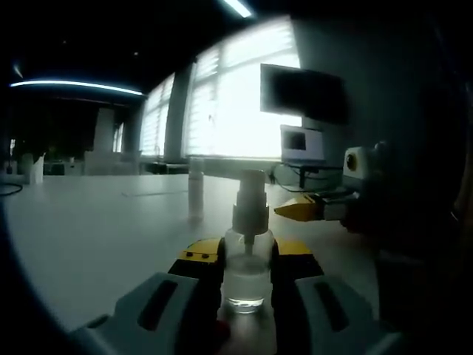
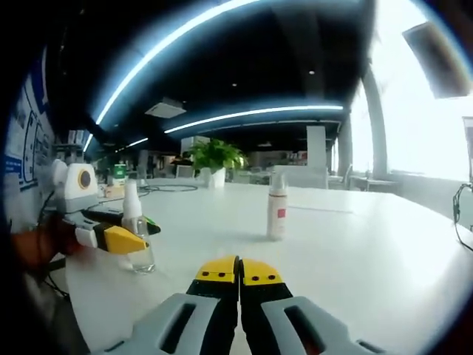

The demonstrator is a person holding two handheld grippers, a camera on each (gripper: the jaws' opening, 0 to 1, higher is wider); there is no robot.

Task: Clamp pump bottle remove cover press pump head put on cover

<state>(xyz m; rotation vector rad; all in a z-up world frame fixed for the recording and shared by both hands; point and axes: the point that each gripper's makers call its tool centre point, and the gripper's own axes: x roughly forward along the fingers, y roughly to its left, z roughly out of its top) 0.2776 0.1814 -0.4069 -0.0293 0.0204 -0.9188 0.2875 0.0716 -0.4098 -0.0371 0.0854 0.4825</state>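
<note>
A: What does the pump bottle (image 1: pixel 246 268) look like?
B: Small, clear, with a white pump head (image 1: pixel 250 201) bare on top. It stands upright on the table (image 1: pixel 103 237), and the left claw (image 1: pixel 244 255) is pinching its body between yellow-tipped jaws.
A: And the cover?
B: A pale cylinder, likely the cover (image 1: pixel 196 187), stands farther back on the table, apart from the bottle. In the right gripper view it (image 2: pixel 277 205) shows a small red label; I can't read any writing on it.
A: The other claw?
B: The right claw (image 2: pixel 238 271) is pressed together with nothing in it, out over bare table. In the left gripper view it (image 1: pixel 297 211) comes in from the right, near the pump head but not touching.
A: The room?
B: A big white table in a dim office, with bright windows (image 1: pixel 244 96), a monitor (image 1: pixel 303 92), ceiling light strips (image 2: pixel 251 115) and a potted plant (image 2: pixel 214 159)
</note>
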